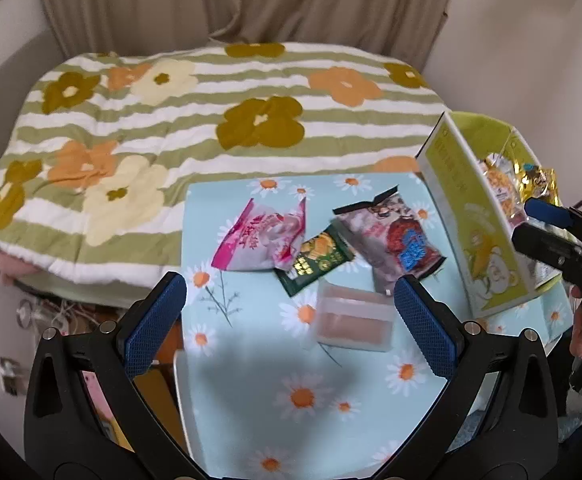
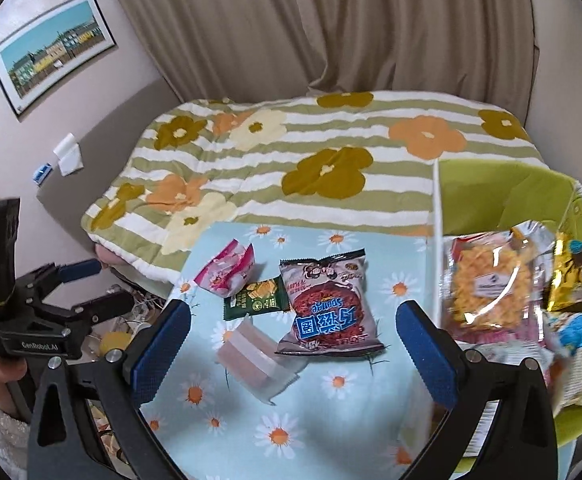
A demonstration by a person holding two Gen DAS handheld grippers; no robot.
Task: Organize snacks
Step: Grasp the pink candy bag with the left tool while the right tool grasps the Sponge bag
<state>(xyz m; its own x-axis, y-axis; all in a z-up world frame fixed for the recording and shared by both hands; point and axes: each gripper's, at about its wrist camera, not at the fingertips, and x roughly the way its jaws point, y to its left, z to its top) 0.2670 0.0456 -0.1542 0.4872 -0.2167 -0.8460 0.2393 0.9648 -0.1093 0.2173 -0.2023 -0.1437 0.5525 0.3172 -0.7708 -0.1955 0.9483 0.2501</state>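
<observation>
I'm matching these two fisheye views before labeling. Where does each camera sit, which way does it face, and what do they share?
Left wrist: on the left gripper, open, facing the daisy cloth; the right gripper shows at right.
Right wrist: on the right gripper, open, facing the cloth and green box; the left gripper shows at left.
Shared: pink packet, dark green packet, Sponge bag, clear wafer pack, floral quilt.

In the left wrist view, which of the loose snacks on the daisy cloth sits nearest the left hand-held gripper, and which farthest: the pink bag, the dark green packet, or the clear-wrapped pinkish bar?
1. Clear-wrapped pinkish bar: nearest the left hand-held gripper, between its open fingers.
2. Dark green packet: just beyond the bar, middle.
3. Pink bag: farthest, back left; its corner overlaps the green packet.
</observation>
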